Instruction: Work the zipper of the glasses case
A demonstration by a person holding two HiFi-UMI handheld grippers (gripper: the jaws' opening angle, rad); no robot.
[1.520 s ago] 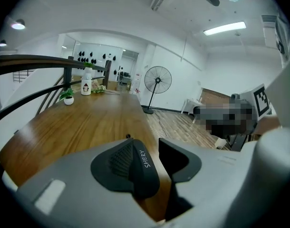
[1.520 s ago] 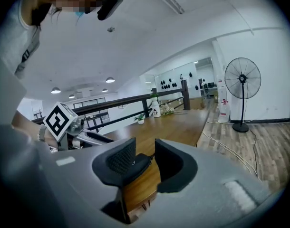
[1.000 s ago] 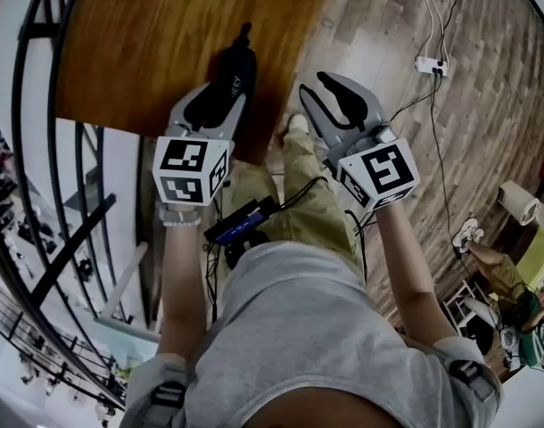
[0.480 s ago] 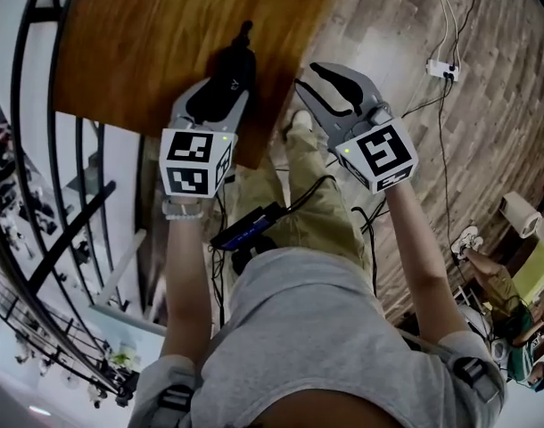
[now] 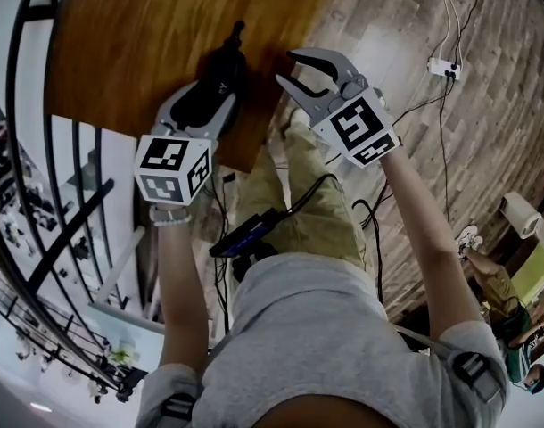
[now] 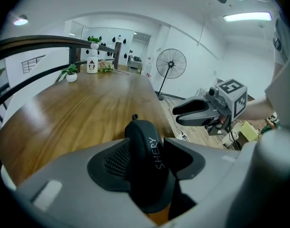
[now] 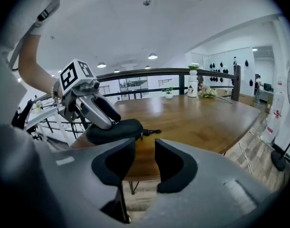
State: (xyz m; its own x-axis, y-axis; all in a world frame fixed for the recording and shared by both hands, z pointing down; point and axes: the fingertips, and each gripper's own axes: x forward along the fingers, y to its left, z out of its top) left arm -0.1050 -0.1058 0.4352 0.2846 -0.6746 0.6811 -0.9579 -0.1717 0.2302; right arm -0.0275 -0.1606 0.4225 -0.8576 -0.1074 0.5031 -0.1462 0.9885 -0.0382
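Straddling the glasses case [image 6: 147, 170] with my left gripper [image 5: 211, 87], I have those jaws spread wide, one on each side of it. The meshed pad [image 6: 111, 160] on the left of the left gripper view lies right against the case's flank. The other pad [image 6: 185, 158] stands just off it with a thin dark gap between, so I am not squeezing the case. The case is black, with white lettering along its side. It lies on the wooden table [image 5: 138, 34] close to the edge nearest me, its long axis pointing away from me. A small black zipper pull [image 7: 150, 132] sticks out flat from its far end onto the wood.

My right gripper [image 5: 288, 68] hangs in the air at the table's near edge, beside the left gripper and apart from the case, its tips turned toward it. Its fingers [image 5: 324, 60] are parted too, with nothing between them. In the right gripper view only the table edge and the plank floor [image 5: 486, 150] show through the gap. From there I see my left gripper's fingers [image 7: 100, 110] slanting down over the near end of the case. A white power strip [image 5: 441, 67] with its cables lies on the floor well to the right. A dark railing [image 5: 31, 176] curves along the table's left side.
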